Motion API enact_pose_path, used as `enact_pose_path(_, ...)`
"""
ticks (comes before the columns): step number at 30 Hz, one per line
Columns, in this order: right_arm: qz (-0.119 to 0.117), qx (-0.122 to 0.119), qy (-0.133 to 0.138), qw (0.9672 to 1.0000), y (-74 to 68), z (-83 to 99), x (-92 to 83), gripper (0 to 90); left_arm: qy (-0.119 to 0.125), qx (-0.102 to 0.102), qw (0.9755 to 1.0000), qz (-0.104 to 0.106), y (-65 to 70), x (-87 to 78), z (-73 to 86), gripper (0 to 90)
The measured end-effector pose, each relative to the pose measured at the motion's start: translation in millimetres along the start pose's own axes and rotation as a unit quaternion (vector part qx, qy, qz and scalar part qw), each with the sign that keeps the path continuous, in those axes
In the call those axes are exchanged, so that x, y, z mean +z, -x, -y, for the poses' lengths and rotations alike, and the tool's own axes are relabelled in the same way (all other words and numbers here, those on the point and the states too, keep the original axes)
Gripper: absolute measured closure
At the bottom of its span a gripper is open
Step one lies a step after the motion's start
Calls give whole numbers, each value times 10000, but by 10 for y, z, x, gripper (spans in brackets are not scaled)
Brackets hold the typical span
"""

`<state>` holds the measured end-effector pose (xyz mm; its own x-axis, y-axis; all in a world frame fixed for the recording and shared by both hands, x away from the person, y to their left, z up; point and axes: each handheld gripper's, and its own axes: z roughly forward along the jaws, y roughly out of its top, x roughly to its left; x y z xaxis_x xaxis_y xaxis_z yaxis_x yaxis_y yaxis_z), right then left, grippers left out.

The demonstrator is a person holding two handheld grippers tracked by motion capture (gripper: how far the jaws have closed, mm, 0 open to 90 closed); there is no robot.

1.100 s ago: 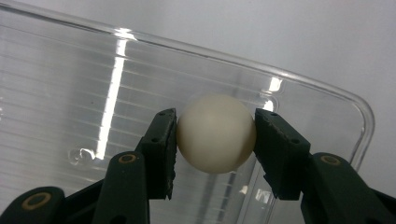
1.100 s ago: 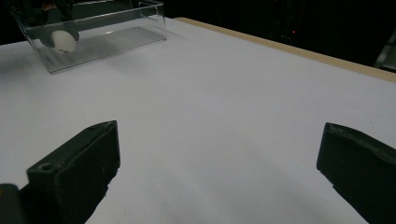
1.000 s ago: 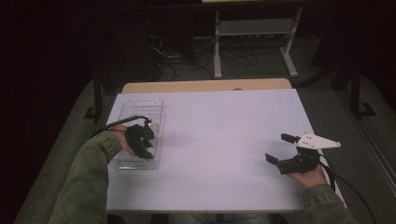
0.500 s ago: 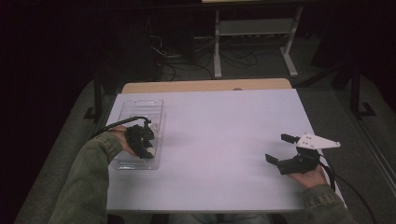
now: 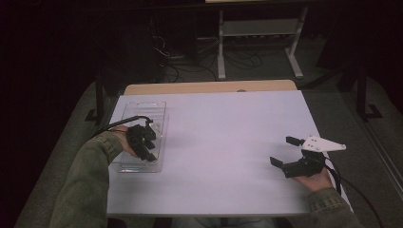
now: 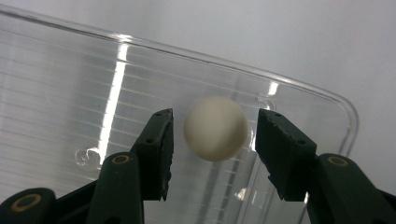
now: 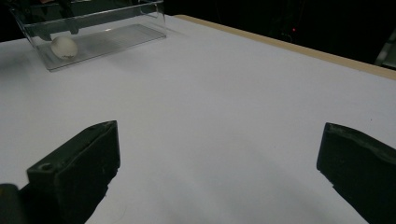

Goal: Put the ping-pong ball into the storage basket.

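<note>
At worktop (image 5: 218,142) left edge: left tool (image 6: 214,135) over clear tray (image 6: 70,93), jaws parted either side of white ball (image 6: 215,128), not gripping. Right tool (image 5: 286,153) near right edge, jaws wide, holding nothing, above bare surface.

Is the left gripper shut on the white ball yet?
Open: the left gripper straddles the white ball with gaps either side.
</note>
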<state>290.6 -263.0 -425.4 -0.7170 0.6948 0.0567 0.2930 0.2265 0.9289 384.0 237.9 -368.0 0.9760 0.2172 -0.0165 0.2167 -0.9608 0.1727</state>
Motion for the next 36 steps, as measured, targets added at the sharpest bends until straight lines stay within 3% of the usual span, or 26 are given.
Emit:
enact_pose_path(11,-19,4,-41,10000,-4,3,8,0,88,59,9998,-151,16,-170,-33,374)
enact_pose_path(12,-24,10,-45,10000,-5,3,9,0,167,31,9997,-177,16,-198,-27,365)
enact_pose_path(19,-37,8,-41,10000,-14,-1,12,0,116,-56,9994,-329,16,-301,2,305)
enact_pose_path(27,10,15,-15,10000,-18,-5,0,0,127,-155,9993,-325,31,-408,-9,210)
enact_pose_path(31,14,17,-12,10000,-15,-5,-4,0,163,-191,9984,-511,64,-499,-26,159)
enact_pose_path(35,9,23,-13,10000,-15,-5,-4,0,273,-237,9980,-520,81,-562,-19,134)
enact_pose_path(36,8,24,-20,10000,-14,-4,-4,0,325,-228,9979,-520,91,-594,-18,92)
